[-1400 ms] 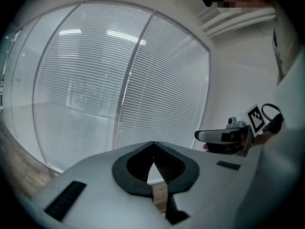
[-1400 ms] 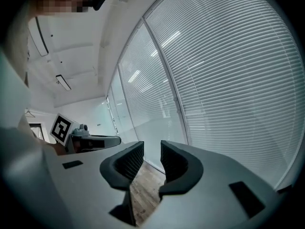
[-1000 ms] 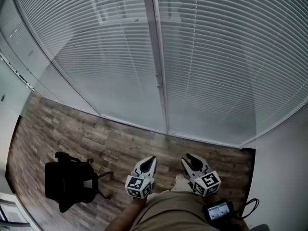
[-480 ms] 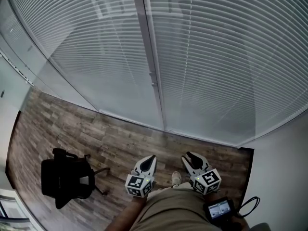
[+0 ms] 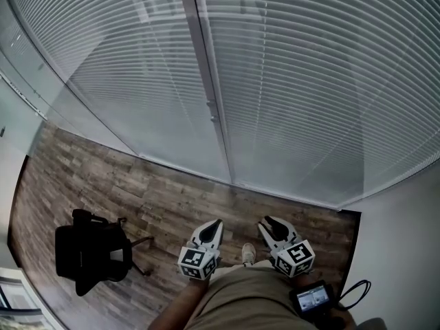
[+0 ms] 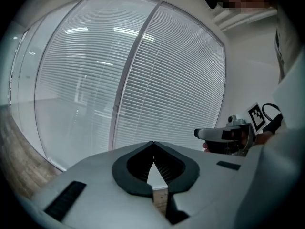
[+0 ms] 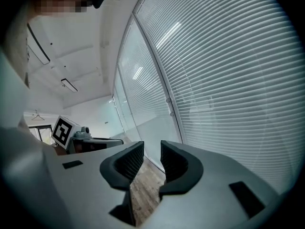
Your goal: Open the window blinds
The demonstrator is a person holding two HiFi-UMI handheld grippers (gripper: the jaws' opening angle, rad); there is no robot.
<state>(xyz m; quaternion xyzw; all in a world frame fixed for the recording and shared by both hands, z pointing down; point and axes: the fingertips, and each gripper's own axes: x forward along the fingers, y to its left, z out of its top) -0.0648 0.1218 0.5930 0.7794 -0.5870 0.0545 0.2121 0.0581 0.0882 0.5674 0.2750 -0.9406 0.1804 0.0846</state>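
Looking down from my head camera, I see white blinds (image 5: 302, 81) lowered over two tall window panes, their slats running level from top to bottom. A pale upright frame bar (image 5: 206, 95) divides the panes. The blinds hang straight ahead of me, well apart from both tools, and nothing touches them.

Below the window lies a wooden floor (image 5: 144, 191) of grey-brown planks. A black office chair (image 5: 93, 256) stands on it at the lower left, well away from the window.

Near the bottom edge I hold the left hand-held gripper (image 5: 216, 224) and the right hand-held gripper (image 5: 269, 221) side by side, close to my body, both pointing towards the blinds. The left one is clenched: its own camera shows the two dark jaw tips meeting, with nothing between them. The right one is released: its jaws stand apart, and only the floor shows through the gap.

Between the two tools the toe of my shoe (image 5: 248, 254) shows on the floor. At the lower right sits a small screen device (image 5: 313, 299) with a black cable (image 5: 355, 293) looping from it.
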